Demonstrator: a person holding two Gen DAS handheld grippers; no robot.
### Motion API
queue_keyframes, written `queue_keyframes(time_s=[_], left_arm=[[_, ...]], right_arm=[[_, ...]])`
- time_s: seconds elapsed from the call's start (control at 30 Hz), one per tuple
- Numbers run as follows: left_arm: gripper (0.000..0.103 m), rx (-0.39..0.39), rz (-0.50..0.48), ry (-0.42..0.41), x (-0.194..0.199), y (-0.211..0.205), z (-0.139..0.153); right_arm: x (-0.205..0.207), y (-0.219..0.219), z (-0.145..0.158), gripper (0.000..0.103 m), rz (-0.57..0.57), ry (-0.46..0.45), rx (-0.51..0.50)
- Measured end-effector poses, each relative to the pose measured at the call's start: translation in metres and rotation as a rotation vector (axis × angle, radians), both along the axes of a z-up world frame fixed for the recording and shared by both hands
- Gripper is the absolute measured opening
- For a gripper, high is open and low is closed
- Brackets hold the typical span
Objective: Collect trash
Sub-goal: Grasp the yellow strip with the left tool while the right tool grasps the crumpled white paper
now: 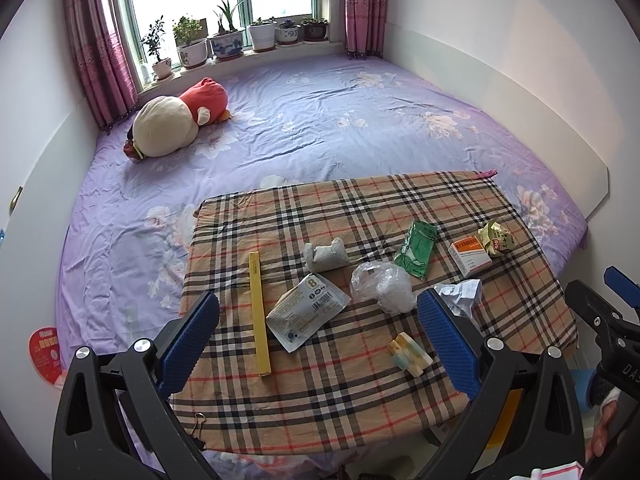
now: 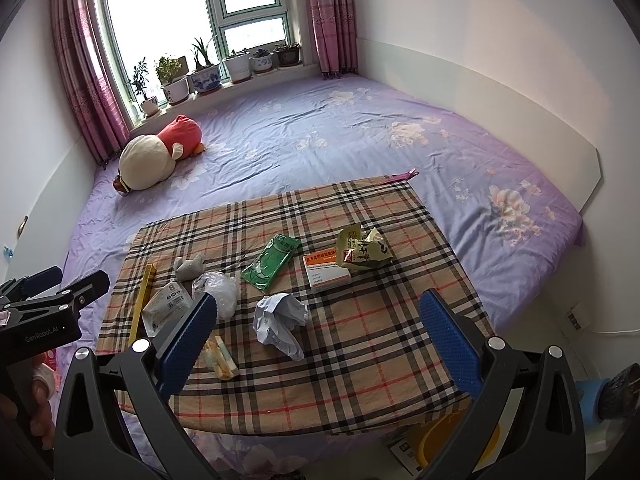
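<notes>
Both pairs of fingers stand spread wide and hold nothing: the left gripper (image 1: 318, 344) hangs over the near edge of the plaid-covered table (image 1: 400, 200), and the right gripper (image 2: 318, 344) hangs a little further to the right of it.

Between the right fingers lies a crumpled paper ball (image 2: 280, 322) — probably feather-light and springy, best pinched across its middle, where it should crush and hold. Between the left fingers lie a flat foil pouch (image 1: 306, 310) and a clear plastic bag (image 1: 384, 286); the pouch looks thin and slick, so I would catch a lifted corner, while the bag is soft and can be gathered anywhere. The long yellow stick (image 1: 260, 314) appears stiff; take it mid-length.

Further off sit a green packet (image 2: 271, 262), a small medicine box (image 2: 326, 272) and a crumpled snack wrapper (image 2: 362, 252) touching it.

Only the right view shows a yellow tub (image 2: 456, 446) under the table — possibly the bin, I cannot tell. Only the left view shows a binder clip (image 1: 199, 426) on the cloth's near edge.
</notes>
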State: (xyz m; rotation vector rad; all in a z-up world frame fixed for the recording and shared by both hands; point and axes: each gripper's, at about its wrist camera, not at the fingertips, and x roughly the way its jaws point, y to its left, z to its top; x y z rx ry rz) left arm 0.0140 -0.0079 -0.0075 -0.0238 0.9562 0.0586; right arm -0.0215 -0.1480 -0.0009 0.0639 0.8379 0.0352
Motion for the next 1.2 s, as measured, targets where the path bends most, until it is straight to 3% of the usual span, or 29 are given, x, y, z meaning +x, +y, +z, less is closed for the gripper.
queue_keyframes(time_s=[0.23, 0.53, 0.67, 0.83, 1.03, 1.2], left_arm=[[0.098, -0.005, 0.014, 0.042, -0.018, 0.015, -0.032], [0.098, -0.047, 0.090, 0.171, -0.045, 0.056, -0.093], [0.098, -0.075, 0.122, 0.190, -0.033, 0.074, -0.111], [0.097, -0.030, 0.111, 0.211, -0.006, 0.081, -0.131], [0.096, 0.023, 0.124, 0.208, 0.008, 0.092, -0.137], [0.096, 0.021, 0.114, 0.191, 0.025, 0.098, -0.141]], right_arm=[[-0.012, -0.007, -0.014, 0.100, 0.003, -0.028, 0.013], [-0.013, -0.011, -0.062, 0.100, 0.016, 0.110, 0.056], [-0.007, -0.002, -0.080, 0.100, 0.031, 0.151, 0.069], [0.013, 0.010, -0.091, 0.100, 0.039, 0.170, 0.060], [0.038, 0.016, -0.106, 0.100, 0.029, 0.186, 0.032], [0.057, 0.024, -0.124, 0.093, 0.044, 0.238, 0.029]])
